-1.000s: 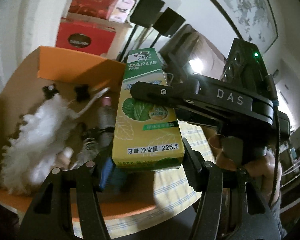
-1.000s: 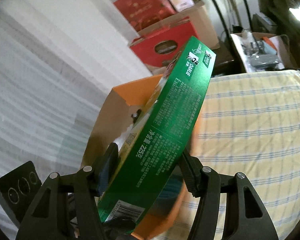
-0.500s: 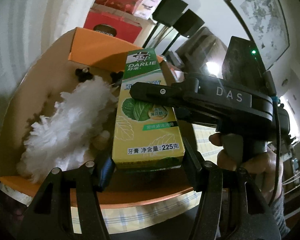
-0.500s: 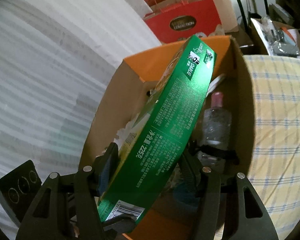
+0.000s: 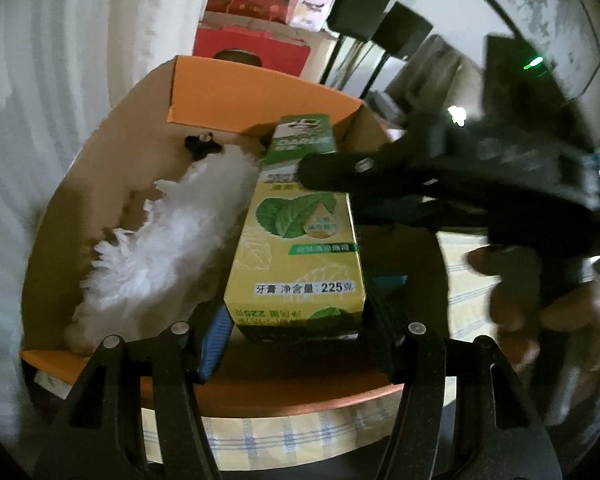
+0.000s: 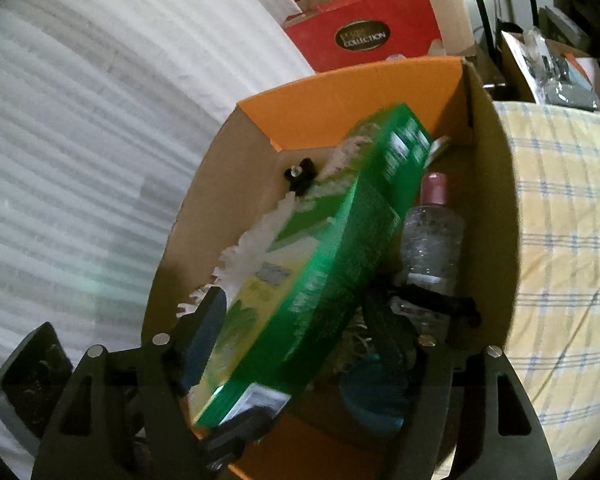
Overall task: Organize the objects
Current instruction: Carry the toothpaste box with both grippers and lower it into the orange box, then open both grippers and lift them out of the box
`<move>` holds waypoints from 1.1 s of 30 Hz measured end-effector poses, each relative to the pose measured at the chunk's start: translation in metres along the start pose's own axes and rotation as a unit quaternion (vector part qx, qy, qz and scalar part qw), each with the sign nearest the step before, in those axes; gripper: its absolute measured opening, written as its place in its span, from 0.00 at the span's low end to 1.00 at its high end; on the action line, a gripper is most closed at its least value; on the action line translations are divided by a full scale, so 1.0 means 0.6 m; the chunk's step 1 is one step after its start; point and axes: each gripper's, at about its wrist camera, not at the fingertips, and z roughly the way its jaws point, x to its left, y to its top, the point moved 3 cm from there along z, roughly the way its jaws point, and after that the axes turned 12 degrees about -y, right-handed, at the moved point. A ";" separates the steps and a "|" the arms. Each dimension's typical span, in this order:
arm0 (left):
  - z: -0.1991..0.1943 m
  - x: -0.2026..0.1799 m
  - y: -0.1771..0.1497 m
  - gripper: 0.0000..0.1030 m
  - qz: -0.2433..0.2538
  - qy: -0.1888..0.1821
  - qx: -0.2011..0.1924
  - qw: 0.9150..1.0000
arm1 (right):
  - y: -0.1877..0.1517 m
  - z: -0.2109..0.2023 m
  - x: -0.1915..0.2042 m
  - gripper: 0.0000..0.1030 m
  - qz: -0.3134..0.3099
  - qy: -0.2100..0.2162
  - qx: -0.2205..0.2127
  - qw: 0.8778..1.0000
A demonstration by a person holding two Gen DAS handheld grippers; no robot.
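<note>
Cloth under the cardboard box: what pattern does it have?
The cloth is pale yellow with a blue and white plaid check, clearest in the right wrist view beside the cardboard box.

Cardboard box (image 6: 496,216) crowded, white duster (image 5: 160,248) left, clear bottle (image 6: 432,236) right, toothpaste carton (image 5: 300,248) between

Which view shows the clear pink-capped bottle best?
Right wrist: the bottle lies in full view in the cardboard box, beside the toothpaste box. In the left wrist view it cannot be seen at all.
</note>
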 end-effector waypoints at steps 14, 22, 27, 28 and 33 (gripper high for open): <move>0.035 -0.029 -0.014 0.63 0.037 0.066 0.012 0.997 | -0.013 -0.095 -0.018 0.74 -0.013 -0.048 -0.069 0.996; 0.008 -0.039 -0.008 0.80 0.032 0.049 -0.011 0.998 | -0.042 -0.137 -0.039 0.78 -0.031 -0.102 -0.105 0.989; -0.019 -0.053 -0.005 0.84 0.030 0.038 -0.030 0.998 | -0.064 -0.156 -0.054 0.82 -0.046 -0.139 -0.128 0.981; -0.024 -0.055 -0.005 0.87 0.030 0.037 -0.032 0.998 | -0.068 -0.159 -0.056 0.82 -0.047 -0.144 -0.131 0.980; -0.051 -0.069 -0.005 0.96 0.030 0.034 -0.050 0.998 | -0.091 -0.173 -0.067 0.84 -0.058 -0.171 -0.142 0.973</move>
